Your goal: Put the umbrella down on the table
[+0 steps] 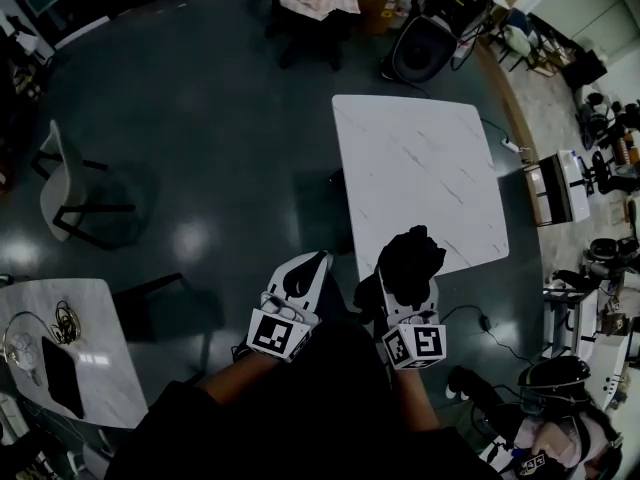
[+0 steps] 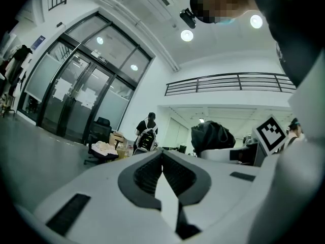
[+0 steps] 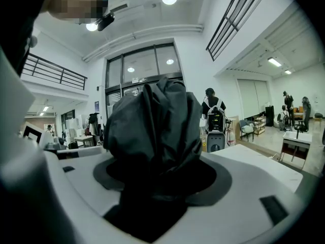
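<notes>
Two grippers here — right gripper [image 1: 408, 286] pinches the bunched black umbrella [image 1: 410, 256] by the white table [image 1: 420, 158] edge — left gripper [image 1: 316, 261] jaws pressed together, empty.

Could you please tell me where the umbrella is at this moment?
The umbrella is held between the jaws of the right gripper, right of centre in the head view, at the near edge of the white marble table.
</notes>
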Demonstrator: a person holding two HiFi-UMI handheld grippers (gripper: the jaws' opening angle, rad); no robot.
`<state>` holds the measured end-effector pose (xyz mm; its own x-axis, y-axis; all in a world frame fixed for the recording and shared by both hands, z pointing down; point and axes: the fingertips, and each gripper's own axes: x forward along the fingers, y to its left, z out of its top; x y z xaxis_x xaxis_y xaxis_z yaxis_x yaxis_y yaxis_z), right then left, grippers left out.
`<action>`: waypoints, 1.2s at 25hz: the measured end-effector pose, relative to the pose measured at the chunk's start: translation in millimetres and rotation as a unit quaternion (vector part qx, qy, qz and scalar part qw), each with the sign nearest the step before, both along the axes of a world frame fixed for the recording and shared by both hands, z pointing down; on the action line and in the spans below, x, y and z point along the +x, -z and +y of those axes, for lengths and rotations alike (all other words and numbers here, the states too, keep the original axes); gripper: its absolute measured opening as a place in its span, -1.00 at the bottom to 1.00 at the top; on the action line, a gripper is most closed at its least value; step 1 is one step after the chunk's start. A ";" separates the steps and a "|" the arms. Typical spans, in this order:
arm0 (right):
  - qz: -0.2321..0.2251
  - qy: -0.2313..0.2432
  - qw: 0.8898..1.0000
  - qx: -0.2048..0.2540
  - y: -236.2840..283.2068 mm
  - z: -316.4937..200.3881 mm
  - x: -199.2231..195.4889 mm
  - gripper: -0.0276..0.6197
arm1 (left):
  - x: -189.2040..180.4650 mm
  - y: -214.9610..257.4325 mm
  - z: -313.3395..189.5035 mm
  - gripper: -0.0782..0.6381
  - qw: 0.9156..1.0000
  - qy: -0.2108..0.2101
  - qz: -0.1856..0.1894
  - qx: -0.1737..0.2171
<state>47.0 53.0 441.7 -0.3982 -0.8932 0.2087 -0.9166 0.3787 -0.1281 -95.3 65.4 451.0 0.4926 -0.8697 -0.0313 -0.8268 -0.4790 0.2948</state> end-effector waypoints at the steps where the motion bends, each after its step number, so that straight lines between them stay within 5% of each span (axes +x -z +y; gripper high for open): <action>1: -0.001 -0.001 1.000 0.000 -2.8 -8.7 2.9 0.07 | 2.8 -3.4 -6.5 -0.73 1.000 -0.003 -0.006 -0.001; 18: -0.040 -0.010 0.998 -0.048 -62.2 -154.8 52.7 0.07 | 64.1 -17.1 -175.9 -0.73 0.996 -0.051 -0.071 -0.012; 30: -0.057 -0.012 0.991 -0.121 -122.1 -221.6 56.7 0.07 | 95.7 -57.0 -268.3 -0.73 0.988 -0.075 -0.120 -0.059</action>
<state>103.7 -168.6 563.7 -0.4109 -0.8324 0.3719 -0.8992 0.3026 -0.3160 0.4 -202.9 508.0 0.5979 -0.7764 0.1991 -0.8015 -0.5759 0.1610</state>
